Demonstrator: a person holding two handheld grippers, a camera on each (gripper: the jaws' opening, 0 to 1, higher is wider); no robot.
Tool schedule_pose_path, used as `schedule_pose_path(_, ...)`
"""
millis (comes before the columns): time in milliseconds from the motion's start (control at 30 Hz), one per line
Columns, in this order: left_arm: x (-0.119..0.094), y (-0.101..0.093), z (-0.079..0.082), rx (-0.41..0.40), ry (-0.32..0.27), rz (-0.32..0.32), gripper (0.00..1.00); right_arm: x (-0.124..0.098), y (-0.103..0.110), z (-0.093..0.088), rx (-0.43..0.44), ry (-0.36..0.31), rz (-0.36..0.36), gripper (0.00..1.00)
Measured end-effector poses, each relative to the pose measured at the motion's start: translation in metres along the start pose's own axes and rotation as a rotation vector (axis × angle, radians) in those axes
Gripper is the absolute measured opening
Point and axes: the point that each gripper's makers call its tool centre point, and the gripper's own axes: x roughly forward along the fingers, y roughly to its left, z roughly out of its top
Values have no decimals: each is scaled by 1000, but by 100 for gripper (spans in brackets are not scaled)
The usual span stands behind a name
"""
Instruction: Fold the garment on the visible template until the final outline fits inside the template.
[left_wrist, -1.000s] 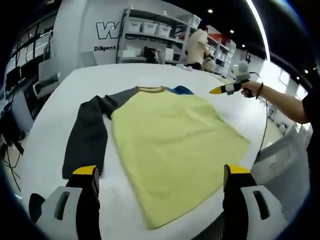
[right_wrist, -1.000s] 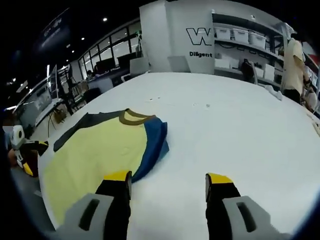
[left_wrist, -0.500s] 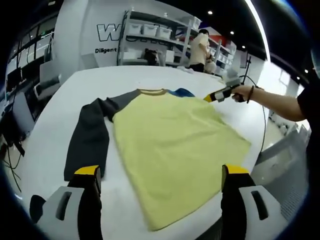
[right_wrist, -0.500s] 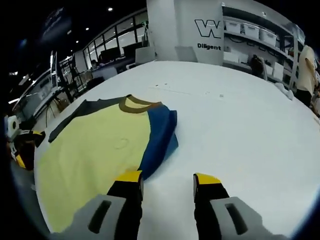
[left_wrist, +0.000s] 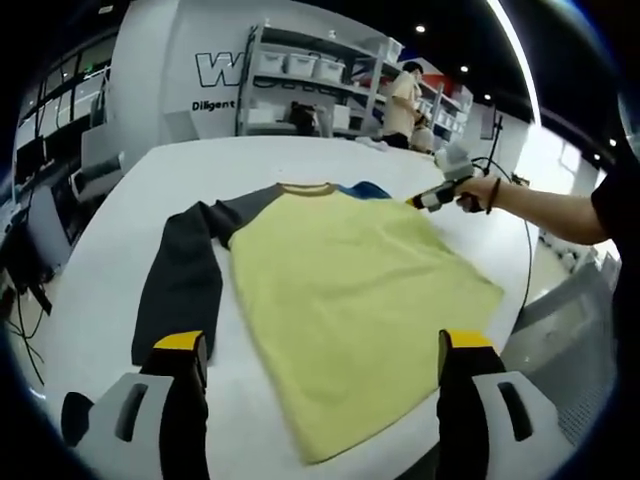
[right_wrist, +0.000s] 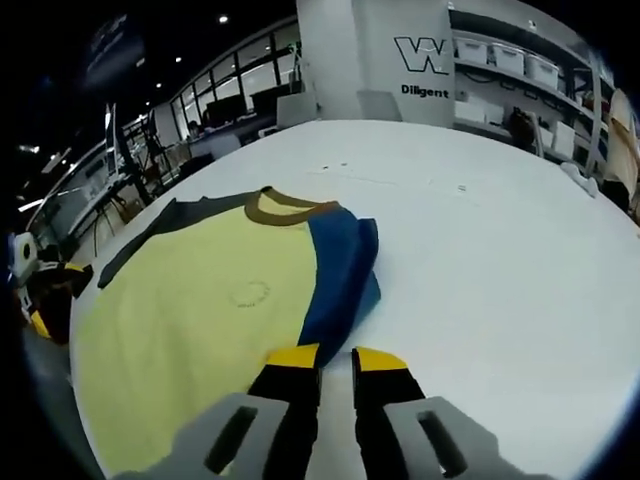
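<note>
A yellow garment with a brown collar lies flat on the white table. Its dark grey sleeve stretches toward my left jaw. The blue sleeve is folded along the body's other edge. My left gripper hovers open over the garment's near hem, holding nothing. In the right gripper view, my right gripper has its jaws drawn almost together on the blue sleeve's near end. The left gripper view shows the right gripper in a person's hand at that far edge. The left gripper sits at the far left of the right gripper view.
Shelves with white bins and a standing person are behind the table. Office chairs stand along its left side. A cable hangs from the hand holding the right gripper. Bare tabletop spreads right of the blue sleeve.
The right gripper came down to the blue sleeve's near end and its jaws went from wide open to nearly together. The left gripper stayed open and hardly moved.
</note>
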Motion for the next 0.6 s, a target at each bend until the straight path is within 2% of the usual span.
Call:
schedule_pose_path(267,-1,0,1,5,-3,1,87,0,2,2,-19,-3,-11,0)
schedule_pose_path(600,-3,-1,1,7,-6,-4,86,-21,-10,27,-55,-79,-105,0)
